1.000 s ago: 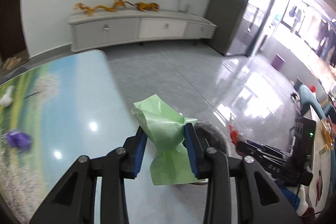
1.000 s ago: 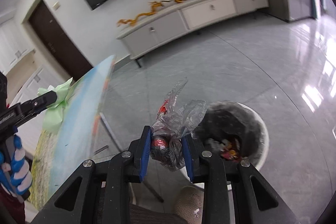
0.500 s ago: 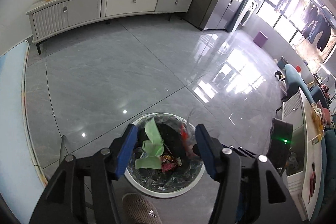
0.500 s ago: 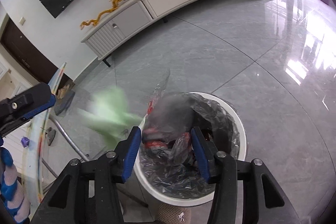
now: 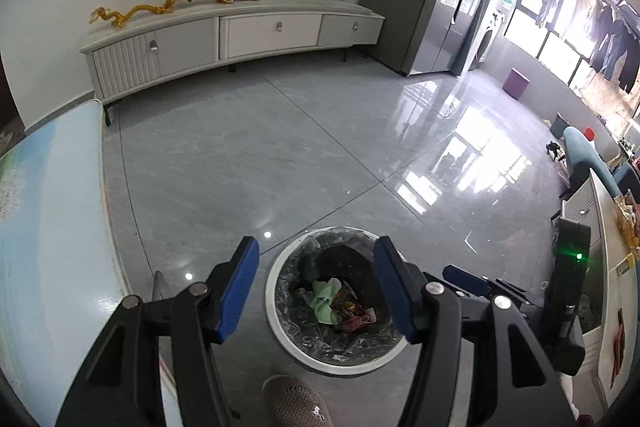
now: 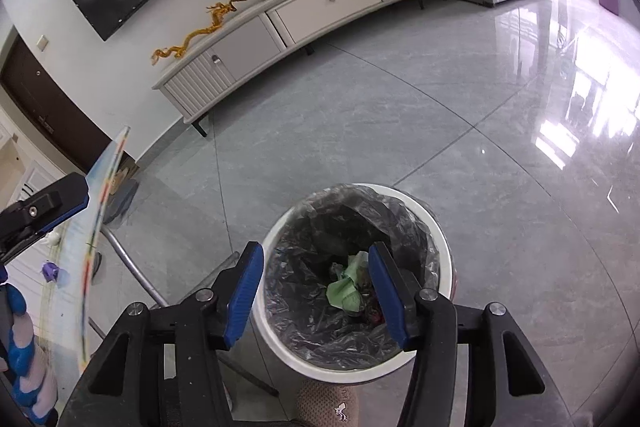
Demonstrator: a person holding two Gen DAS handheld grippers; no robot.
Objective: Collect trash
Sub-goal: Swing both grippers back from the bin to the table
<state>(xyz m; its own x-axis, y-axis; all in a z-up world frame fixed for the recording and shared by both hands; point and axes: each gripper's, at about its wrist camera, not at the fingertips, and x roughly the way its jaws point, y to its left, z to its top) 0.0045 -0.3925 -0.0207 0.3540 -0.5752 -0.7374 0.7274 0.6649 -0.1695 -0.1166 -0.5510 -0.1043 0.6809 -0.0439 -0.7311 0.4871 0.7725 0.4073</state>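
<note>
A white trash bin [image 5: 280, 327] [image 6: 280, 339] lined with a dark plastic bag stands on the grey floor below both grippers. Crumpled green paper [image 5: 322, 299] [image 6: 342, 289] and a red wrapper [image 5: 356, 319] lie inside it. My left gripper [image 5: 316, 287] is open and empty above the bin. My right gripper [image 6: 316, 291] is open and empty above the bin too. A small purple scrap [image 6: 50, 270] lies on the table. The right gripper's finger also shows in the left wrist view [image 5: 468, 281].
A table with a landscape print [image 5: 48, 227] [image 6: 86, 267] stands to the left, its metal leg [image 6: 132, 267] near the bin. A slipper toe [image 5: 296, 403] [image 6: 332, 407] is just before the bin. A white TV cabinet [image 5: 228, 35] lines the far wall.
Both grippers opened over the bin. The green paper dropped from the left and the plastic wrapper bundle from the right; both now lie inside the bin.
</note>
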